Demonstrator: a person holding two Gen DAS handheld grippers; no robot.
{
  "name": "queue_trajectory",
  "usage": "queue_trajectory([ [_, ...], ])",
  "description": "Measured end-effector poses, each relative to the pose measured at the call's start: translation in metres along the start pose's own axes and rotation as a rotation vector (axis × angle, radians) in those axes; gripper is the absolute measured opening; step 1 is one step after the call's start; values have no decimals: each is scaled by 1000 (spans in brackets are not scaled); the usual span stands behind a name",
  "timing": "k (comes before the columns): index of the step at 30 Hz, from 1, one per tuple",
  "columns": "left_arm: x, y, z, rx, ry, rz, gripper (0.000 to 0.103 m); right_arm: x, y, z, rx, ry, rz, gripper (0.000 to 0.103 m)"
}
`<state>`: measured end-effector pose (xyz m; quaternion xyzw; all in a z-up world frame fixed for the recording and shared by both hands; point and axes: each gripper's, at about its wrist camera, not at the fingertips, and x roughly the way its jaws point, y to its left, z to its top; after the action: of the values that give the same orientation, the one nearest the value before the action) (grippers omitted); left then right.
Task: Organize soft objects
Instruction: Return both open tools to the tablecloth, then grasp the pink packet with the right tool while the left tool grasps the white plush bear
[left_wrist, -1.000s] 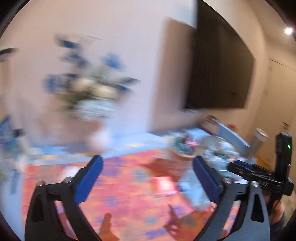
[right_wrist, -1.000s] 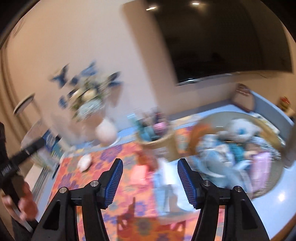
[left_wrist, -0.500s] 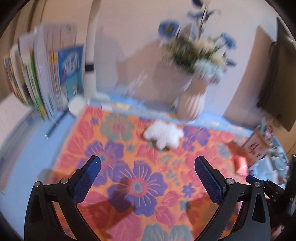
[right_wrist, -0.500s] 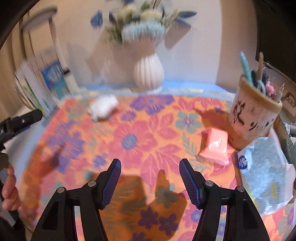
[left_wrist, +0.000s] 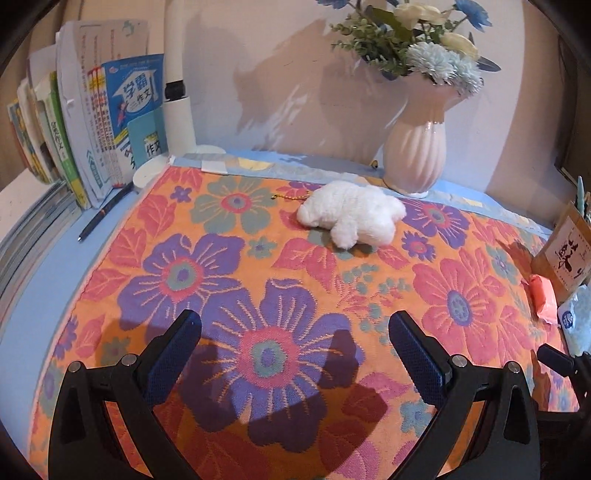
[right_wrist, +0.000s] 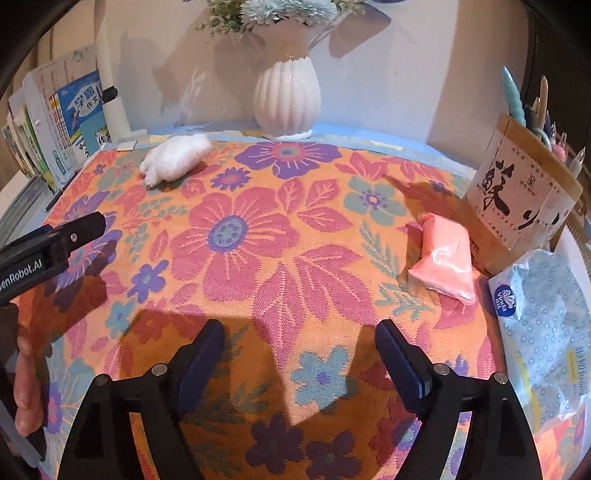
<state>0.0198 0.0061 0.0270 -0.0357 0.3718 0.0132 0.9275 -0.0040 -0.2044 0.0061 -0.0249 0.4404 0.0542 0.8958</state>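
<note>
A white plush toy (left_wrist: 351, 214) lies on the flowered orange cloth (left_wrist: 229, 280), in front of the vase; in the right wrist view the plush toy (right_wrist: 175, 157) sits at the far left. A pink soft packet (right_wrist: 445, 262) rests by the pen holder, and the same pink packet (left_wrist: 543, 297) shows at the right edge of the left wrist view. My left gripper (left_wrist: 295, 332) is open above bare cloth, well short of the plush. My right gripper (right_wrist: 299, 339) is open with its jaws still opening, nothing between them, the packet ahead to its right.
A white ribbed vase (right_wrist: 286, 101) of flowers stands at the back. Books (left_wrist: 74, 122) lean at the left, a pen (left_wrist: 101, 214) beside them. A paper pen holder (right_wrist: 517, 192) and a blue tissue pack (right_wrist: 546, 325) sit at the right. A hand (right_wrist: 24, 384) holds the left gripper.
Both grippers have swung down from the wall and screen towards the flowered cloth and steadied. The right gripper's jaws stand wider than before.
</note>
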Motion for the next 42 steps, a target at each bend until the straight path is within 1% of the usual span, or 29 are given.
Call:
queue_trajectory([
  [5, -3, -4, -1, 23, -20, 5, 102, 1, -2, 0, 16, 2, 15, 83],
  [8, -3, -6, -1, 33, -23, 9, 102, -3, -2, 0, 30, -14, -12, 83],
  [11, -1, -6, -1, 32, -8, -1, 102, -19, -14, -2, 106, -100, -50, 83],
  [13, 3, -5, 0, 28, 22, -13, 102, -27, -29, -2, 182, -127, -69, 83],
  [14, 5, -4, 2, 25, 49, -41, 102, -29, -37, -2, 220, -129, -80, 83],
  [16, 3, -1, 7, 12, 71, -65, 102, -29, -58, 1, 308, -103, -78, 83],
  [19, -6, 1, 27, -9, 93, -124, 102, -20, -76, 14, 352, -30, -23, 83],
  [20, -6, 0, 34, -6, 108, -138, 102, -18, -79, 18, 358, -20, -20, 83],
  [21, -3, -3, 44, 4, 127, -163, 102, -15, -82, 22, 366, -14, -32, 83],
  [22, -1, -4, 50, 10, 131, -181, 102, -12, -84, 26, 369, -9, -62, 83],
  [23, 4, -7, 58, 18, 129, -202, 102, -10, -85, 28, 371, -4, -85, 83],
  [24, 11, -10, 64, 27, 130, -195, 102, -3, -88, 29, 380, 11, -117, 83],
  [27, 43, -26, 75, 77, 126, -166, 102, 16, -95, 27, 409, 57, -140, 83],
  [29, 71, -34, 79, 97, 151, -122, 102, 18, -91, 29, 374, 37, -190, 83],
  [33, 107, -37, 84, 68, 177, -124, 102, 26, -84, 35, 331, 40, -210, 83],
  [35, 117, -36, 86, 52, 181, -137, 102, 28, -84, 38, 328, 42, -204, 84],
  [37, 120, -38, 87, 62, 177, -121, 101, 29, -85, 39, 324, 40, -200, 84],
  [39, 121, -39, 86, 66, 180, -127, 85, 27, -83, 38, 315, 28, -202, 77],
  [41, 121, -40, 86, 75, 171, -92, 77, 26, -77, 39, 286, 7, -205, 55],
  [42, 121, -41, 86, 80, 167, -87, 71, 26, -70, 39, 258, 1, -210, 53],
])
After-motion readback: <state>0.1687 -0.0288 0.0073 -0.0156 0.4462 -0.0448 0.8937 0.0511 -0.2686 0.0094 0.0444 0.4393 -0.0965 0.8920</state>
